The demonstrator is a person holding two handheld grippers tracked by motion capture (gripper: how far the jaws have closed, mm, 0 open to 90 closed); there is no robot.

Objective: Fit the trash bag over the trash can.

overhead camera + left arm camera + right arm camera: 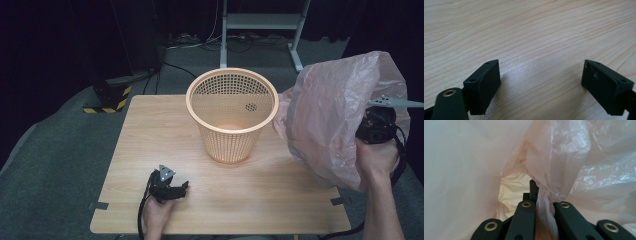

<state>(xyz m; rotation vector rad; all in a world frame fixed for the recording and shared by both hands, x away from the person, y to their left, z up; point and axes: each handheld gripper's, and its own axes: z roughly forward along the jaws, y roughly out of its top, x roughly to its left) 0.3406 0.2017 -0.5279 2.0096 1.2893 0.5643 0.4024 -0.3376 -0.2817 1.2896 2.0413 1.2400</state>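
**Bag's up in the air, basket's waiting**

Looks like a bin-lining job. The right gripper (374, 126) has its jaws pinched tight on a fold of the pink plastic bag (334, 117); in the right gripper view you can see the film bunched between them (545, 202). The bag is held off the right edge of the table (150, 145), ballooned out and hanging loose, just beside the orange mesh basket (232, 114) but not over its mouth. My guess is it's lifted high so the bag can open up and clear the rim before going in. The right forearm comes up from the bottom right corner, wrist raised.

The left gripper (169, 187) sits low near the front edge of the table, left of centre, jaws spread wide with nothing between them, just bare wood (541, 37). It's probably parked there until the bag needs a second grip.
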